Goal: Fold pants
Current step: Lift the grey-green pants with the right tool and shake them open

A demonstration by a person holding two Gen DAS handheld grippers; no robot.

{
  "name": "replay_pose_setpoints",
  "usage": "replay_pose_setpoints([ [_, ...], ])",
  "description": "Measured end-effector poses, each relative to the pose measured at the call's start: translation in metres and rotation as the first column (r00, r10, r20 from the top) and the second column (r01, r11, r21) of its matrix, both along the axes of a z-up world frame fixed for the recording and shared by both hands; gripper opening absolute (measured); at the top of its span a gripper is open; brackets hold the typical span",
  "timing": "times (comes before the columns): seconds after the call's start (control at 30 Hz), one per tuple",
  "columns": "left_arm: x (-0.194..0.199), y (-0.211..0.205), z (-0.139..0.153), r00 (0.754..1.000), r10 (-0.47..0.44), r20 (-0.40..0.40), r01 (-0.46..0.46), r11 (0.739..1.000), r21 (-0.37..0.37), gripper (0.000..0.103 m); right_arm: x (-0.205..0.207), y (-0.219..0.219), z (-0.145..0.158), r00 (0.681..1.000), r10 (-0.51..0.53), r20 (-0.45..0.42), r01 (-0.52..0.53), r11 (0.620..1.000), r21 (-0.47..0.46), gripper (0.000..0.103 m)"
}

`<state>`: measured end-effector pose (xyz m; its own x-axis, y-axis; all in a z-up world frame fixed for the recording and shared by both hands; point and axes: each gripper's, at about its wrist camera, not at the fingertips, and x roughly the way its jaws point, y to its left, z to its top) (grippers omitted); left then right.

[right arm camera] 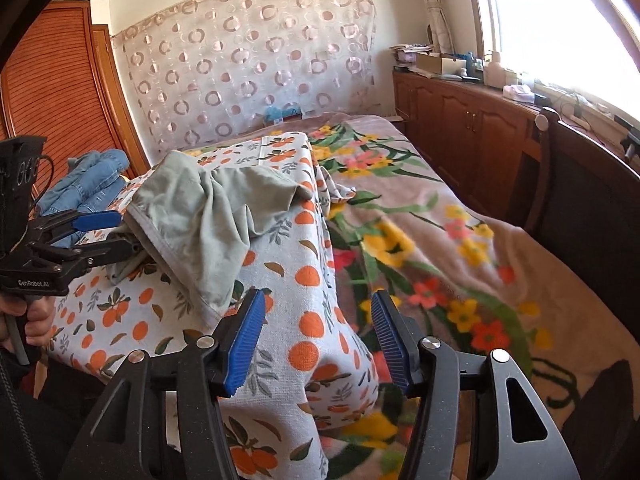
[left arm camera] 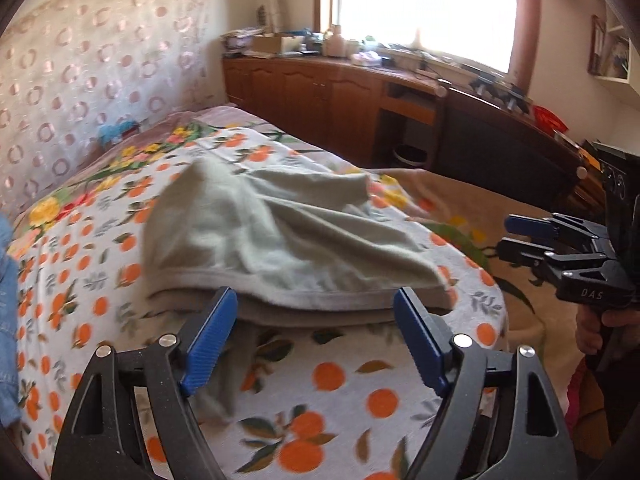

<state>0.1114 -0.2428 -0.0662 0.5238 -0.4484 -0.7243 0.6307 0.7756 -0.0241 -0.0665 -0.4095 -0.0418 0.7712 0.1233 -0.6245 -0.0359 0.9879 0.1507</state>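
Pants (left arm camera: pixel 280 236), pale grey-green, soft brushed cotton, lie rumpled in a loose heap on the orange-print cloth (left arm camera: pixel 352 400) that covers a raised, rounded surface on the bed; the thick hemmed band faces the left gripper (left arm camera: pixel 316 344). Left gripper jaws spread wide, holding nothing, tips just at the band's near edge. Right gripper (right arm camera: pixel 318 336) jaws also spread, empty, off the pants' right side over the drop of the cloth. Risks: the cloth is loose and thin, so a low pinch could catch it along with the pants and drag both; layers of the band are stacked, so grabbing only the top one would skew the fold. Floral blanket (right arm camera: pixel 440 240) right of the pants is fuzzy; jeans (right arm camera: pixel 88 184) lie left.
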Motion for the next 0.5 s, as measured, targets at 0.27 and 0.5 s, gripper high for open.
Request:
replay_pose_setpoints([
  [0.27,-0.006,-0.043,-0.010,0.987,-0.140,-0.080,0.139,0.990,-0.015,0.065,0.000,-0.003,0.002,1.000,-0.007,0.003,0.007,1.000,0.000,0.057],
  [0.5,-0.007,-0.063,-0.030,0.971,-0.192,-0.144,0.194,0.981,-0.003,0.057,-0.001,-0.007,0.003,1.000,-0.022,0.005,0.022,1.000,0.002,0.057],
])
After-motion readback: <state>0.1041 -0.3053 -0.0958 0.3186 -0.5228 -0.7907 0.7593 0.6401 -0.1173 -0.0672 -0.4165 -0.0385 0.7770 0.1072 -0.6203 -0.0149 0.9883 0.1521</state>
